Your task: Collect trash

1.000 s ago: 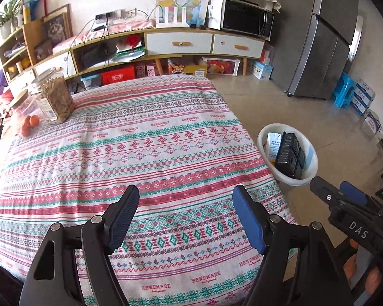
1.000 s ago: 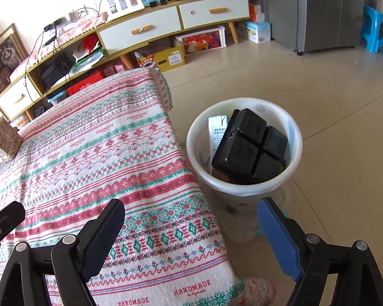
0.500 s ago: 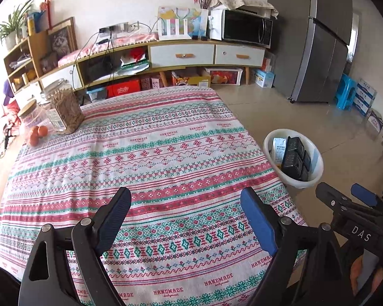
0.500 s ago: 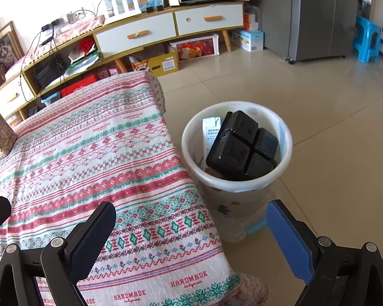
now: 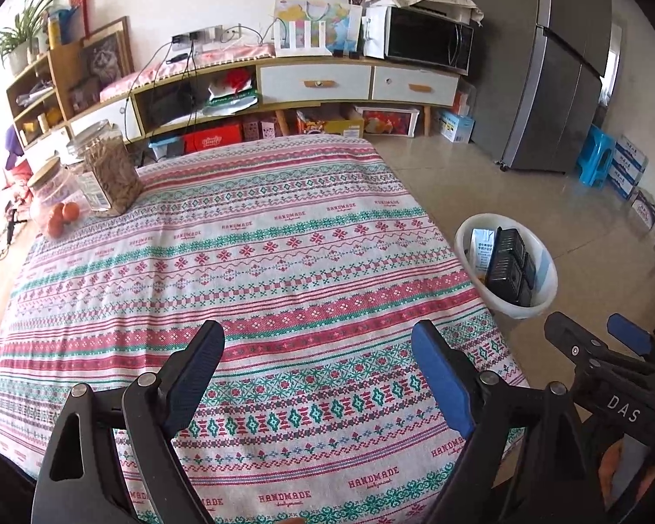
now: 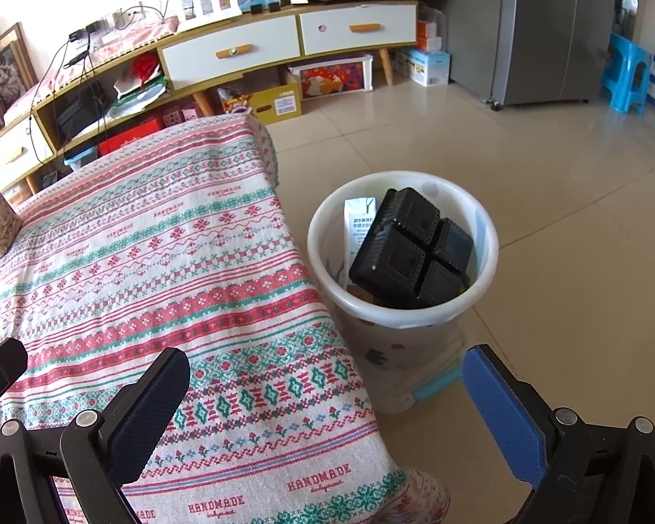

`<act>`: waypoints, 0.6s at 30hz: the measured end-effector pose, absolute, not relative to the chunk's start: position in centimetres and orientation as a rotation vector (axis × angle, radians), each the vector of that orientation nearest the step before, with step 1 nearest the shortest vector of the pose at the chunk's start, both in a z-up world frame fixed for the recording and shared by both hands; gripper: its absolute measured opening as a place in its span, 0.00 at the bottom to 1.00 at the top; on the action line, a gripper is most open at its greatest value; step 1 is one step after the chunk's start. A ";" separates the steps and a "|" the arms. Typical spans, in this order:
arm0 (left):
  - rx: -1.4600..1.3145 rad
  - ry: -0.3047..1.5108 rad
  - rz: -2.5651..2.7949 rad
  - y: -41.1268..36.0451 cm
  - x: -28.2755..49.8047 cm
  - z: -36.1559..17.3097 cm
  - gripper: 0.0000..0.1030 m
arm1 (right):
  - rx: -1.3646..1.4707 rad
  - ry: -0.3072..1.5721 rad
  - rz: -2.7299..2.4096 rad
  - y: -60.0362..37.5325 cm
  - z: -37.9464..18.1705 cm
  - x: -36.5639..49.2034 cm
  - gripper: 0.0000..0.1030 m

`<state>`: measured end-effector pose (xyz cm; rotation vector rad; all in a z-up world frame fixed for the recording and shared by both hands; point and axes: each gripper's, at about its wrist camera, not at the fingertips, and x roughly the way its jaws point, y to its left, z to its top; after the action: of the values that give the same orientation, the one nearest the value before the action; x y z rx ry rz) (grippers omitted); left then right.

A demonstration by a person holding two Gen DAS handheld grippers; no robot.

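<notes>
A white trash bin point(image 6: 423, 314) stands on the floor right of the table; it also shows in the left wrist view point(image 5: 546, 288). In it lie a black plastic tray point(image 6: 408, 251) and a white carton point(image 6: 358, 222). My left gripper point(image 5: 318, 375) is open and empty above the near part of the patterned tablecloth point(image 5: 240, 262). My right gripper point(image 6: 323, 397) is open and empty over the table's near right corner, short of the bin. It shows at the right edge of the left wrist view point(image 5: 598, 340).
Glass jars point(image 5: 109, 170) and oranges point(image 5: 63, 216) stand at the table's far left. A low cabinet point(image 5: 314, 83) with a microwave point(image 5: 428, 39) lines the back wall. A grey fridge point(image 5: 559, 70) and a blue stool point(image 5: 596, 155) stand at the right.
Both grippers have drawn back and up a little from the table and the bin. Both stay open and empty. The bin's contents have not moved.
</notes>
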<state>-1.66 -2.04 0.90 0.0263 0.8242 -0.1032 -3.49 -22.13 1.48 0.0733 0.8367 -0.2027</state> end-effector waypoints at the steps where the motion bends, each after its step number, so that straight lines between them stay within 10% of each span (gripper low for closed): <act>1: 0.029 0.824 -0.101 -2.0 -1.7 0.9 0.87 | 0.074 0.838 -0.202 -22.1 1.5 -3.5 1.00; 18: 0.032 0.835 -0.104 -2.1 -1.7 0.8 0.87 | 0.068 0.842 -0.201 -22.0 1.5 -3.5 1.00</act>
<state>-1.67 -2.14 0.79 0.0321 0.8348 -0.1043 -3.46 -22.03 1.46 0.0683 0.8424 -0.2010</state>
